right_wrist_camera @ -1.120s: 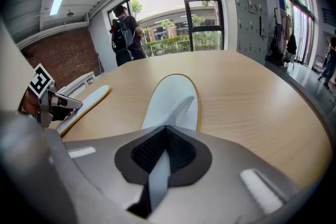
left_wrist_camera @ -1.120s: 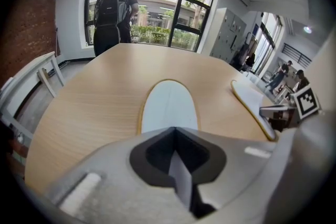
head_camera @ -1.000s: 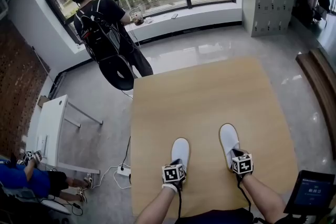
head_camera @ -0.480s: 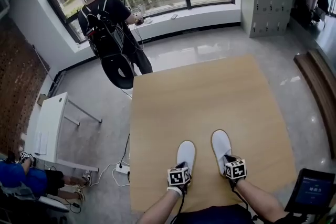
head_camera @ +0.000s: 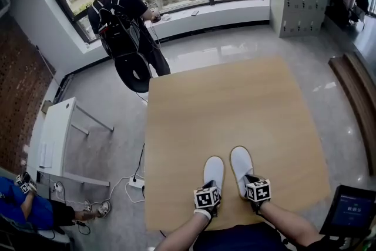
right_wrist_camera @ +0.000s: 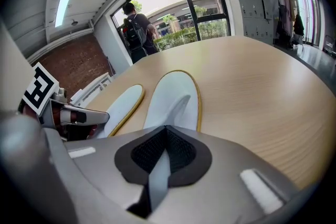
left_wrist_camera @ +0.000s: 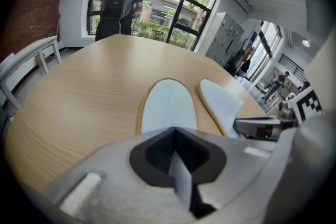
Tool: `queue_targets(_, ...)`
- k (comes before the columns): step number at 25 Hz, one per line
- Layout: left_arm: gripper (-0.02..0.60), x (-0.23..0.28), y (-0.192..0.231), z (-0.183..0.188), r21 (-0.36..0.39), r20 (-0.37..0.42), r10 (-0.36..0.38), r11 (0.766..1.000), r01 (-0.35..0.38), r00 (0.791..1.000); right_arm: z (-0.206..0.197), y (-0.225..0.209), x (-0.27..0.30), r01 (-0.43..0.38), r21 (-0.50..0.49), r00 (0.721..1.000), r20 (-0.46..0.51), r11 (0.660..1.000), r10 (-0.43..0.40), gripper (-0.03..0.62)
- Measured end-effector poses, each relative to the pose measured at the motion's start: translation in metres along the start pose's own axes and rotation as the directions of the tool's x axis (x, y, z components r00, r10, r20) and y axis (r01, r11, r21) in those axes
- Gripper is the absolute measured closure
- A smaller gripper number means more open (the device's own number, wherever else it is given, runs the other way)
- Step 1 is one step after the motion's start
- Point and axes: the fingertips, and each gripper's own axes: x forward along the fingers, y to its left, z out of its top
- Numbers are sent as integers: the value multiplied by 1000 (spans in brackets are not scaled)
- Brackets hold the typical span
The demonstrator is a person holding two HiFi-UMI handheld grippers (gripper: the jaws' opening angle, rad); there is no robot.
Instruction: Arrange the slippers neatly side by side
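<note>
Two white slippers with tan-edged soles lie toes-away near the front edge of the wooden table point(head_camera: 223, 97). The left slipper point(head_camera: 213, 171) and the right slipper point(head_camera: 240, 164) sit close together, nearly parallel. My left gripper point(head_camera: 210, 187) is at the left slipper's heel, shut on a thin white edge of it point(left_wrist_camera: 181, 170). My right gripper point(head_camera: 249, 180) is shut on the right slipper's heel edge point(right_wrist_camera: 159, 168). Both slippers show in the left gripper view point(left_wrist_camera: 168, 107) point(left_wrist_camera: 220, 105) and in the right gripper view point(right_wrist_camera: 122, 105) point(right_wrist_camera: 176, 99).
A person with a backpack point(head_camera: 120, 17) stands by the window beyond the table's far left corner. A white side table point(head_camera: 56, 141) and a power strip point(head_camera: 135, 183) are on the floor at left. A screen point(head_camera: 351, 208) stands at the lower right.
The right slipper has slid left with my right gripper and the left slipper slightly right, so the gap between them has closed. The person at the window has shifted.
</note>
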Motion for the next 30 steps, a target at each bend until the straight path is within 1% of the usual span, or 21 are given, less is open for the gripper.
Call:
queue_targets(4,577,-2,-2,-2,-60,2,17,998,-17,1000,-9,11,-3,-19,26,1000,-2,999,19,583)
queue_targets(9,577,8,-8,-5,-82,19,-2,997,4,1000,-22,19,0,-47,34,999,-5,998,47,583)
queue_targets(14,577,8,-10,-1,-112,20,-3,994,5,1000,-18,26,0,-40,75,999,2,996,40,583)
queue_targets(18,577,4,-15,-3,-133,16,12,991,-10,1000,-19,25,-1,-24,134,1000,3,991,24,583)
queue_targets(21,577,8,-20,-7,-180,20,-4,984,8,1000,-22,26,-2,-19,164,1000,1,986,19,583)
queue_targets(25,577,9,-22,-7,-259,30,-3,966,11,1000,-26,30,-4,-26,197,1000,6,980,25,583)
queue_targets(30,577,9,-20,-4,-295,41,6,955,6,999,-29,35,-5,-30,203,1000,-2,979,31,583)
